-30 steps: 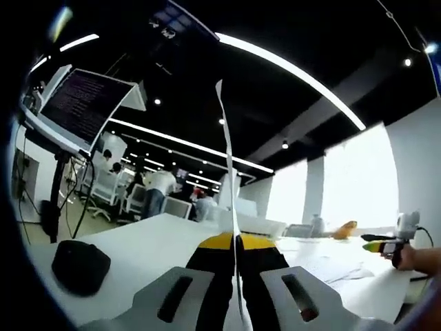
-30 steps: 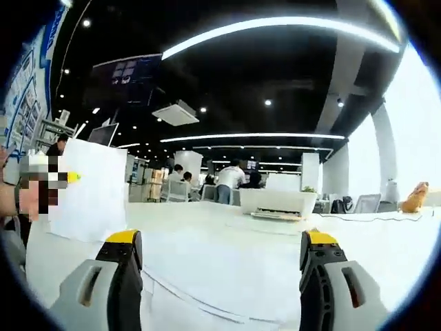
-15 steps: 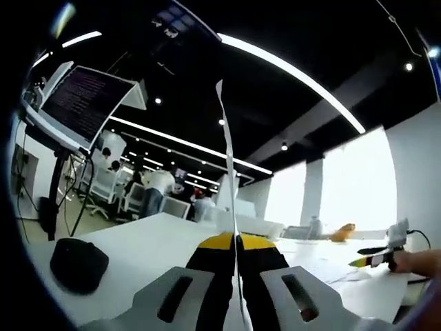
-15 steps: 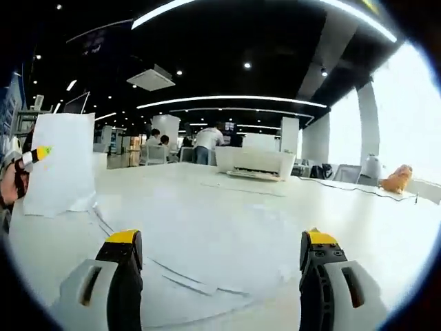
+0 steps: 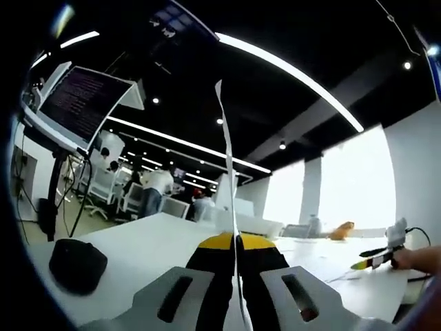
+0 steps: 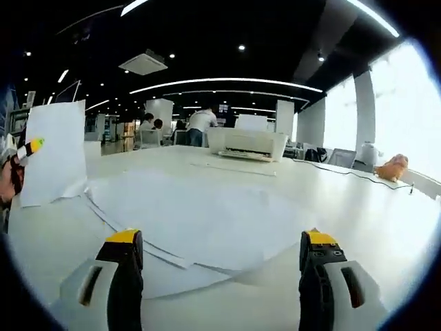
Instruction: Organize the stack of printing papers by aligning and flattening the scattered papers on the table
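White papers (image 6: 200,221) fanned loosely on the counter (image 6: 358,227), just beyond the wide-open, empty right claw (image 6: 219,276). One sheet (image 5: 227,172) upright, edge-on, pinched in the closed left claw (image 5: 236,243).

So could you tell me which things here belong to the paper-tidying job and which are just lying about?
Job:
- held sheet, pinched upright by the left gripper
- loose sheets spread on the table
- right gripper, jaws apart over them

Lying about:
- printer
- black mouse
- monitor
- orange toy
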Demonstrator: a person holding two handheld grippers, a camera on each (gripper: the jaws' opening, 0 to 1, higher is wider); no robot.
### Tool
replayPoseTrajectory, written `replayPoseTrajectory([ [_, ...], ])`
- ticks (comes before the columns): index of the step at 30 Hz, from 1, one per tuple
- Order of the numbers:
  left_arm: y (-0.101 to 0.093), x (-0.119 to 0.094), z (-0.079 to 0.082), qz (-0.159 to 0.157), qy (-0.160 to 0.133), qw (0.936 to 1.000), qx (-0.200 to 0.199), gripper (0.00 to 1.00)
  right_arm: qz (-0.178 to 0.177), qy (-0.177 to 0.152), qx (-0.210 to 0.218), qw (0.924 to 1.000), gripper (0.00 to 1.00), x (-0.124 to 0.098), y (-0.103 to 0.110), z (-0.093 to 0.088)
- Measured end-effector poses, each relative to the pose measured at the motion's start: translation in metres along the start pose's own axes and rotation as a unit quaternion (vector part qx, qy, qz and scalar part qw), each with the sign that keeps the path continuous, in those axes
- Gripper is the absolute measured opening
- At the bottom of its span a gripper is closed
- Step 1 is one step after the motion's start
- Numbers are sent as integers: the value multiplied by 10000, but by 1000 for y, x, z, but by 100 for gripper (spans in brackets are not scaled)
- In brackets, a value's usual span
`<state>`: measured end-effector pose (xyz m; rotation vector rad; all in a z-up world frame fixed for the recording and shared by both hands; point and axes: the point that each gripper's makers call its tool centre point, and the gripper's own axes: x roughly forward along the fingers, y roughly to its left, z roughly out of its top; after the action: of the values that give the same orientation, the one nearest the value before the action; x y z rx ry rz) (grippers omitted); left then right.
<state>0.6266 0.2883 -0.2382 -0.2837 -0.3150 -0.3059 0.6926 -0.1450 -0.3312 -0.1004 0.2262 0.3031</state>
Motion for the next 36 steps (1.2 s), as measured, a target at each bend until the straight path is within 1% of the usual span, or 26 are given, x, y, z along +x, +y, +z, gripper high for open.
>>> replayPoseTrajectory([
  [2, -1, 0, 0, -19, 13, 10000, 37, 6, 59, 7, 104, 9999, 82, -3, -1, 0],
  [4, -3, 0, -1, -33, 18, 10000, 63, 6, 177, -43, 338, 9993, 75, -4, 3, 2],
  [5, -3, 0, 0, -36, 16, 10000, 68, 6, 226, -22, 413, 9989, 72, -5, 4, 2],
  [7, -3, 0, 0, -32, 2, 10000, 63, 6, 211, 84, 451, 9987, 68, -5, 4, -2],
  [11, -3, 0, 0, -24, -12, 10000, 51, 6, 168, 227, 543, 9981, 63, -5, 2, -7],
  [15, -3, 0, 0, -31, -4, 10000, 60, 6, 173, 289, 545, 9979, 54, -7, 3, -9],
  [20, -2, 0, 0, -29, -13, 10000, 51, 6, 187, 360, 528, 9978, 49, -8, 4, -11],
  [26, -1, 0, 0, -21, -7, 10000, 58, 6, 66, 411, 638, 9971, 43, -10, 1, -12],
  [32, -1, 0, 0, -21, -10, 9999, 100, 6, 39, 470, 970, 9942, 31, -14, -2, -13],
  [33, -2, 0, 0, -20, -10, 9999, 99, 6, 92, 473, 1035, 9935, 27, -14, -1, -13],
  [36, -2, 0, 0, -22, -8, 9999, 100, 6, 133, 492, 1056, 9931, 23, -14, 1, -13],
])
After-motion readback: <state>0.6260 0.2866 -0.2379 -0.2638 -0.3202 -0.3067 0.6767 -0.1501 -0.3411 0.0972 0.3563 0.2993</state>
